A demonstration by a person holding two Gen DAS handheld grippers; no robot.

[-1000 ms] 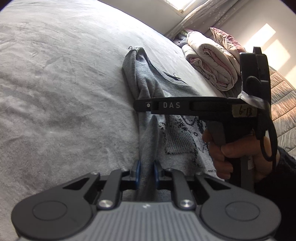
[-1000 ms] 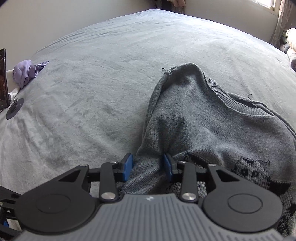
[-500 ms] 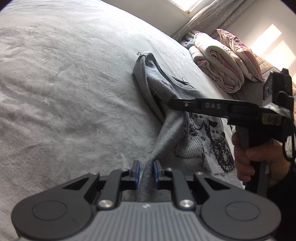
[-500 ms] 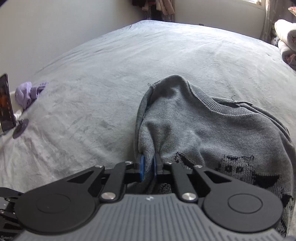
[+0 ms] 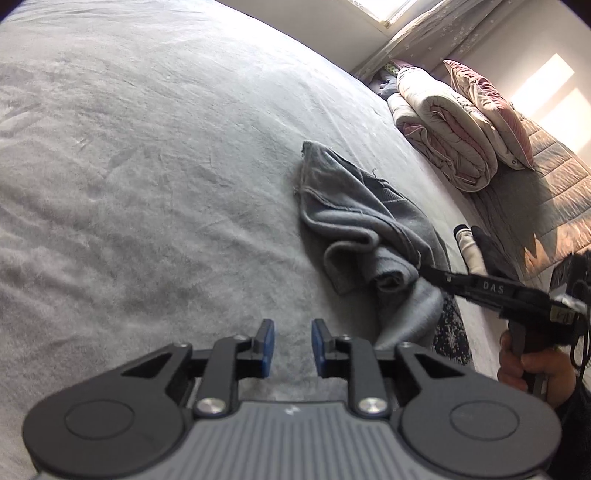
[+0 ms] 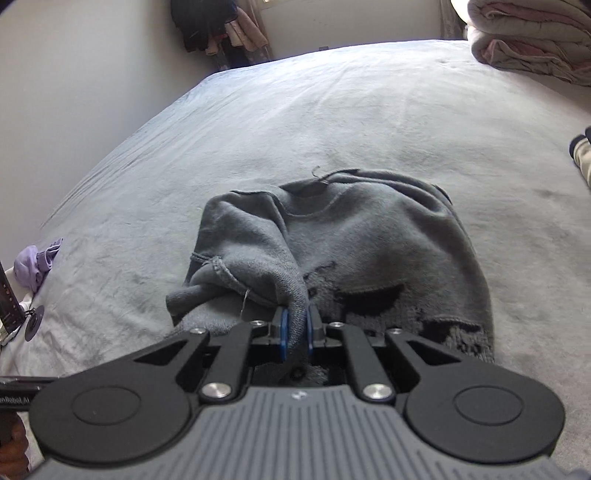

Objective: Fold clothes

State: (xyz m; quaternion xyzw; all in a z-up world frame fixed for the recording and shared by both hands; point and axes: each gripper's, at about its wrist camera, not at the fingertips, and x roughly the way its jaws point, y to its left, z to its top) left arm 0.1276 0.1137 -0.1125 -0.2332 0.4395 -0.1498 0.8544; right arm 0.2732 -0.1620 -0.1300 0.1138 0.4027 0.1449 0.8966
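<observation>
A grey knit sweater (image 6: pixel 369 240) with a dark pattern lies bunched on the grey bed; it also shows in the left wrist view (image 5: pixel 369 236). My right gripper (image 6: pixel 295 328) is shut on a fold of the sweater's left edge and holds it pulled over the body. In the left wrist view the right gripper (image 5: pixel 424 271) reaches in from the right and meets the bunched cloth. My left gripper (image 5: pixel 289 347) is open and empty above bare bedding, left of the sweater.
The grey bed cover (image 5: pixel 147 166) spreads wide to the left. A rolled pink-white quilt (image 5: pixel 443 136) and a pillow (image 5: pixel 491 107) lie at the bed's far right. A purple garment (image 6: pixel 35 266) lies at the left bed edge. Clothes hang in the far corner (image 6: pixel 218 26).
My left gripper let go of the sweater edge and opened. My right gripper closed on the sweater and carried the fold over the body, bunching it.
</observation>
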